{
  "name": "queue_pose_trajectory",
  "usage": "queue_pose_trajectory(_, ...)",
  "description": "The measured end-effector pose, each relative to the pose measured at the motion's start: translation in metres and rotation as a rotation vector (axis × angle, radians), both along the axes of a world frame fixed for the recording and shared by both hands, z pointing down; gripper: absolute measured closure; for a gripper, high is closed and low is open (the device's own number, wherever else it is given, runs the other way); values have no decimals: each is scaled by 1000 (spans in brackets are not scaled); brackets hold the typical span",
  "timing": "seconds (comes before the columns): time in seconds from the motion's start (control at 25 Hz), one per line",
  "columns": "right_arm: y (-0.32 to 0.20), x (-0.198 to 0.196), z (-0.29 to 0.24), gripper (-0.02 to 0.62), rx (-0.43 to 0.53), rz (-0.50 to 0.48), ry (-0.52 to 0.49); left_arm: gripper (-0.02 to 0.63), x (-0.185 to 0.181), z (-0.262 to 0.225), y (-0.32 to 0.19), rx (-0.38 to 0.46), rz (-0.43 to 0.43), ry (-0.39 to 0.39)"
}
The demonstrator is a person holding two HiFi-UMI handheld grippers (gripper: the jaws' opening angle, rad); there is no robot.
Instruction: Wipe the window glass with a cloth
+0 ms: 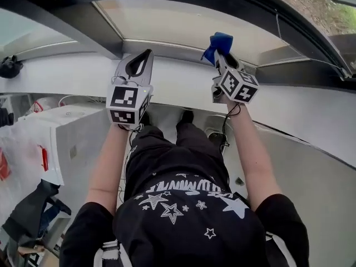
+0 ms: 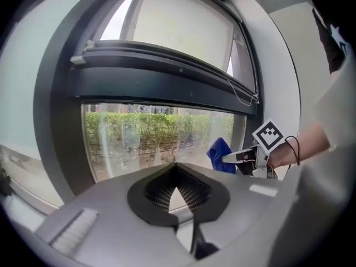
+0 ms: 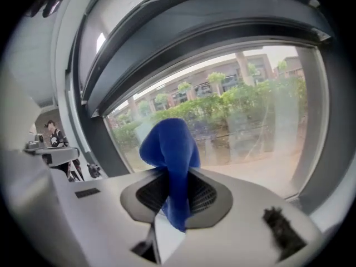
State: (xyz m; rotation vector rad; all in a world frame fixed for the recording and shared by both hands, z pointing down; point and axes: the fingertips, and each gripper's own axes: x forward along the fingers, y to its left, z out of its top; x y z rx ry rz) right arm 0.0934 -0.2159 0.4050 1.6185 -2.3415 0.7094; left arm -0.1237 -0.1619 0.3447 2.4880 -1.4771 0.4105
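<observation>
Wide window glass (image 1: pixel 189 24) in a dark frame (image 1: pixel 83 29), smeared, with a green hedge (image 2: pixel 158 124) and buildings (image 3: pixel 183 96) beyond. Below it, a long white sill (image 1: pixel 67 74) across the width of the head view.

Close against the sill, a person in a black top (image 1: pixel 183 204) printed with white stars, both bare forearms (image 1: pixel 108 166) up toward the pane, dark shoes (image 1: pixel 186 116) just visible by the wall. Lower down at the person's left, a heap of white plastic bags (image 1: pixel 39 143) and dark fabric (image 1: pixel 30 210).

Left gripper (image 1: pixel 148 53) level with the bottom of the frame and pointed at the lower pane, jaws closed tip to tip with nothing between them. Only a small gap lower down between the ribbed pads (image 2: pixel 194 192).

Right gripper (image 1: pixel 220 55) to its right, near the pane's lower right corner, jaws clamped on a blue cloth (image 1: pixel 218 42). Cloth bunched upright above the jaw tips, one end hanging down between the pads, just in front of the glass by the frame's bottom rail. Contact with the pane impossible to tell.

Black-and-white marker cube (image 1: pixel 129 103) at the back of the left gripper, another on the right. Thin black cord (image 1: pixel 229 115) below the right wrist.
</observation>
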Motion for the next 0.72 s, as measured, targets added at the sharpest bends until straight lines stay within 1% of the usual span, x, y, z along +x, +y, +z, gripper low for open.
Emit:
queue_pose_trajectory(0.2, -10, -147, 10, 522, 5, -147, -53, 598, -92, 20, 3, -4, -47, -17)
queue_pose_trajectory(0.28, -17, -199, 15, 522, 10, -208, -49, 598, -123, 28, 2, -4, -72, -12)
queue_pose_trajectory(0.36, -27, -242, 20, 522, 23, -253, -41, 598, -150, 36, -2, -4, -96, 1)
queue_pose_trajectory(0.52, -54, -310, 30, 522, 55, -297, -41, 598, -193, 53, -9, -12, -118, 16)
queue_pose_trajectory(0.64, -67, -344, 36, 522, 80, -333, -43, 598, -214, 63, -10, -27, -126, 14)
queue_pose_trajectory(0.72, -73, -360, 42, 522, 94, -369, -45, 598, -220, 68, -11, -35, -125, 14)
